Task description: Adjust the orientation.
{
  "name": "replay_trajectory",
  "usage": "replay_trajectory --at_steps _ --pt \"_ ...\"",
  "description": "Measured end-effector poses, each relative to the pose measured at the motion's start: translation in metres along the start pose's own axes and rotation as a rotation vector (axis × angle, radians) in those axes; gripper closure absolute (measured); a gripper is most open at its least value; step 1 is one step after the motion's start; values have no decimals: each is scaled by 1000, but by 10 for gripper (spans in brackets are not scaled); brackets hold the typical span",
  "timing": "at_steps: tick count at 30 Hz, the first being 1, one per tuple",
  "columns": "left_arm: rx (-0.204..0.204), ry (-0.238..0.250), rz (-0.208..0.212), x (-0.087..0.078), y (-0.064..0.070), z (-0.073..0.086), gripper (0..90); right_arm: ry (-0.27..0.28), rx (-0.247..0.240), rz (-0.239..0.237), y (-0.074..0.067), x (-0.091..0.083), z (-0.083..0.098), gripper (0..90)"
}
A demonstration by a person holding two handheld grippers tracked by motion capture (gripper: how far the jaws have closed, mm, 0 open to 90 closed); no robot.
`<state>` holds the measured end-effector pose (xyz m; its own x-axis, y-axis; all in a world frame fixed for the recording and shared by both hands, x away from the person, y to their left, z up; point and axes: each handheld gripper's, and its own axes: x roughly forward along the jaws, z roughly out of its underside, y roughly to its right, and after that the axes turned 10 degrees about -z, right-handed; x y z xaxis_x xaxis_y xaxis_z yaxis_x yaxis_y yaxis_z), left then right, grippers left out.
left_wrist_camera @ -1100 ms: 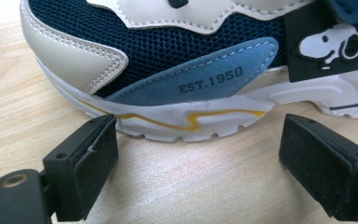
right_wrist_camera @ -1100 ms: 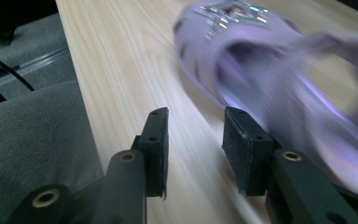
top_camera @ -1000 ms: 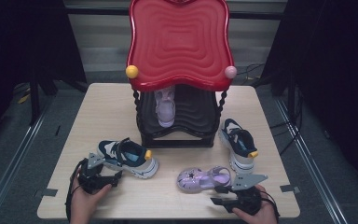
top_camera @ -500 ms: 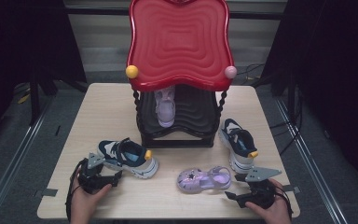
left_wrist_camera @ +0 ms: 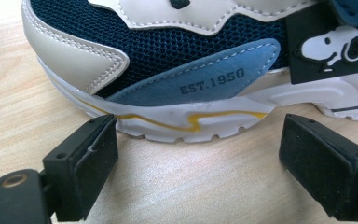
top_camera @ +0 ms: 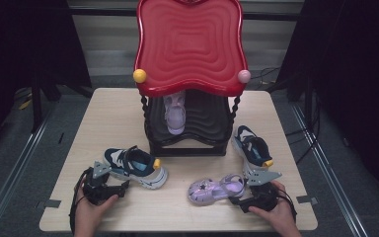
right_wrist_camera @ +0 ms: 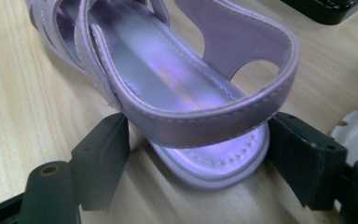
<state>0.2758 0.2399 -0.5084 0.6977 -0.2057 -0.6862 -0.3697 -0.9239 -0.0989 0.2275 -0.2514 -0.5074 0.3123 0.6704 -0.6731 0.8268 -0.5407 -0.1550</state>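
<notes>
Overhead, a light wooden table (top_camera: 103,118) bearing a red-topped black shoe stand (top_camera: 190,49) with a pale lilac shoe (top_camera: 174,114) on its lower shelf. Near the front edge, right of centre, a purple sandal (top_camera: 216,189) lying flat, heel toward the right gripper (top_camera: 246,198). Jaws of that gripper just opened, now standing wide on either side of the sandal's heel strap (right_wrist_camera: 205,123), pads close beside it but not pressing. At front left, the left gripper (top_camera: 112,186) spread wide and holding nothing, just beside the sole of a navy and white sneaker (left_wrist_camera: 177,70). Behind the right hand, a second matching sneaker (top_camera: 252,146).
</notes>
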Motion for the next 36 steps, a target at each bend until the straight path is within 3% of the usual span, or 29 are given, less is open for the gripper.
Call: replay_trajectory --at_steps 13,24,26,31,36 --pt "0 0 0 0 0 0 113 33 44 43 -9 -2 4 290" --pt "0 0 0 0 0 0 113 55 65 131 -10 4 0 296" --pt "0 0 0 0 0 0 113 54 58 121 -12 3 1 311" --pt "0 0 0 0 0 0 113 56 63 42 -20 1 5 352" --pt "0 0 0 0 0 0 113 46 39 30 -28 2 5 309"
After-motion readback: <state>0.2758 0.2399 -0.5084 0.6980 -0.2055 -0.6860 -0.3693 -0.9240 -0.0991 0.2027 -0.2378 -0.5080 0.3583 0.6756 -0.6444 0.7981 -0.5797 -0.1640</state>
